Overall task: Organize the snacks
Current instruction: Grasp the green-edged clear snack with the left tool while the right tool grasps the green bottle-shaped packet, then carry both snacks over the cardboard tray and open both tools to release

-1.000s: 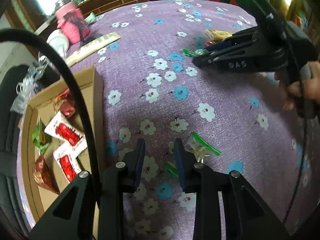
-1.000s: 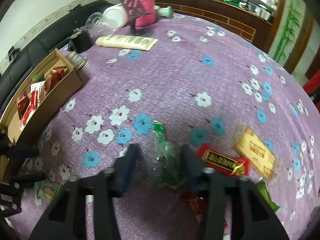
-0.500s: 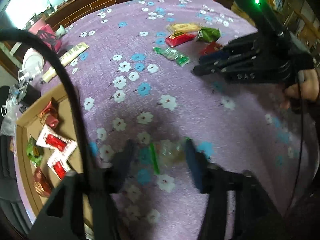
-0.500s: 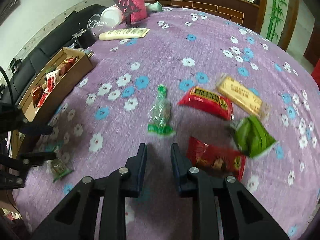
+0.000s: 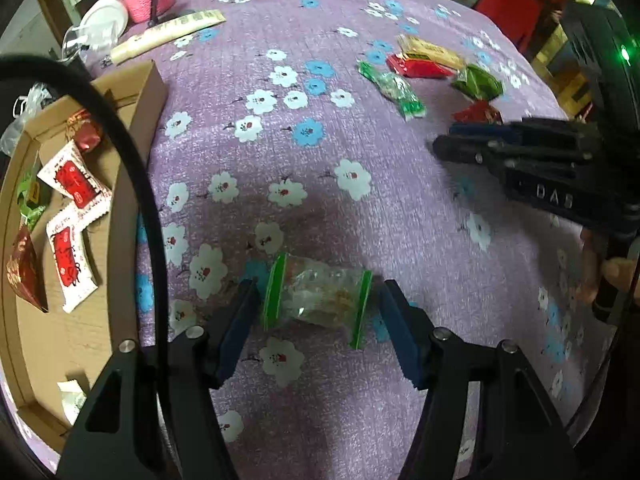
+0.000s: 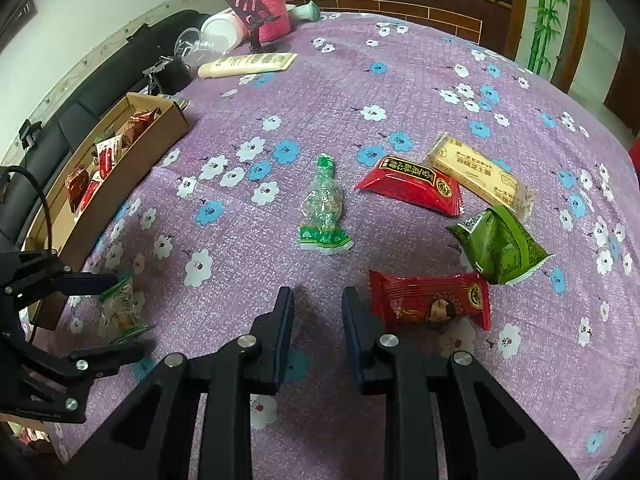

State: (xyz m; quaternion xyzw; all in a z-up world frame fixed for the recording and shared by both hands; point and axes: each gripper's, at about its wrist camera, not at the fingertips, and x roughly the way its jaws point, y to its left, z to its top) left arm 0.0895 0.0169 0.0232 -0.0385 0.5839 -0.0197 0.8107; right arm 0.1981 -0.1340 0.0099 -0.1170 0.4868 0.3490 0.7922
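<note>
My left gripper (image 5: 316, 304) is open, its jaws on either side of a clear snack packet with green ends (image 5: 316, 300) that lies on the purple flowered cloth; the packet also shows in the right wrist view (image 6: 120, 312). My right gripper (image 6: 318, 312) is empty, jaws narrowly apart, low over the cloth. Ahead of it lie a green-ended clear candy packet (image 6: 322, 208), a long red packet (image 6: 412, 186), a yellow biscuit pack (image 6: 476, 172), a green packet (image 6: 500, 246) and a red packet (image 6: 432, 300). A cardboard box (image 5: 132, 96) at the left holds several snacks.
At the far end stand a pink knitted holder (image 6: 268, 12), a cream tube (image 6: 248, 65), a white lidded jar (image 6: 222, 32) and a black phone stand (image 6: 250, 12). A black sofa (image 6: 100, 80) runs along the table's left side. A black cable (image 5: 132, 168) arcs across the left wrist view.
My left gripper has opened wide and come down around the clear green-ended packet. My right gripper has drawn back from the candy packet toward the near edge, jaws still narrow.
</note>
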